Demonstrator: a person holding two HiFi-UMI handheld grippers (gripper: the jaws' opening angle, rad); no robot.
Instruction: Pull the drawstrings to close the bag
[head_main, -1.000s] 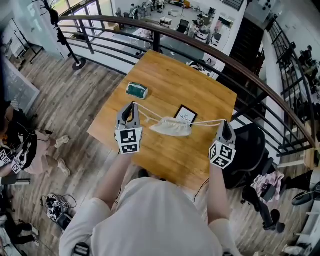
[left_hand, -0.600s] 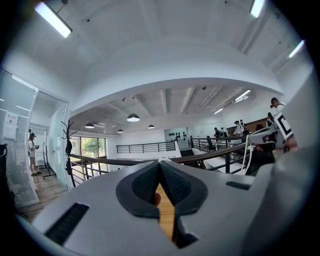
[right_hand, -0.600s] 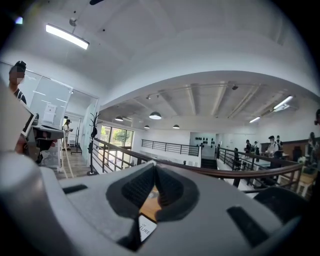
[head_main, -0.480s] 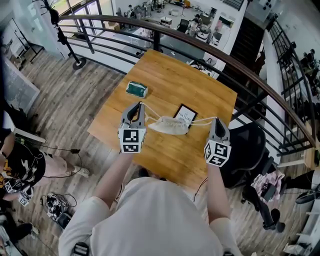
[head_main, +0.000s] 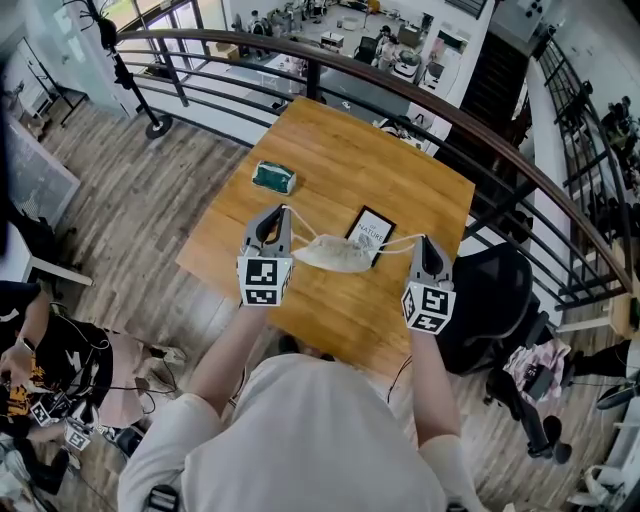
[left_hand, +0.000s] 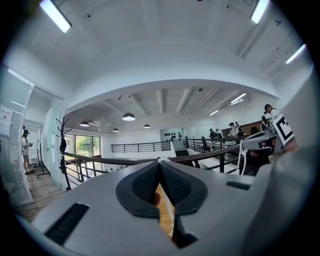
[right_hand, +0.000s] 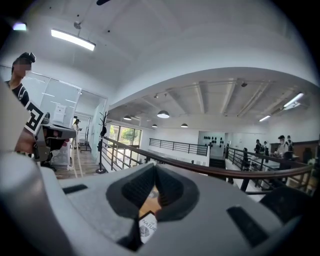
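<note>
A small pale drawstring bag (head_main: 335, 255) hangs between my two grippers above the wooden table (head_main: 340, 140), its mouth gathered. A white cord (head_main: 300, 226) runs from it to my left gripper (head_main: 283, 209), which is shut on that cord's end. Another white cord (head_main: 400, 244) leads to my right gripper (head_main: 424, 240), also shut on its end. In the left gripper view the jaws (left_hand: 160, 161) meet at the tip. The right gripper view shows its jaws (right_hand: 154, 165) closed too. Both cords sag a little.
A green packet (head_main: 273, 179) lies at the table's left side. A black booklet (head_main: 372, 225) lies just behind the bag. A black office chair (head_main: 490, 300) stands right of the table. A curved railing (head_main: 400, 95) runs behind it.
My right gripper has moved left toward the bag and the left gripper slightly right. The cords, stretched taut before, now hang slacker, and the bag sits more bunched between them.
</note>
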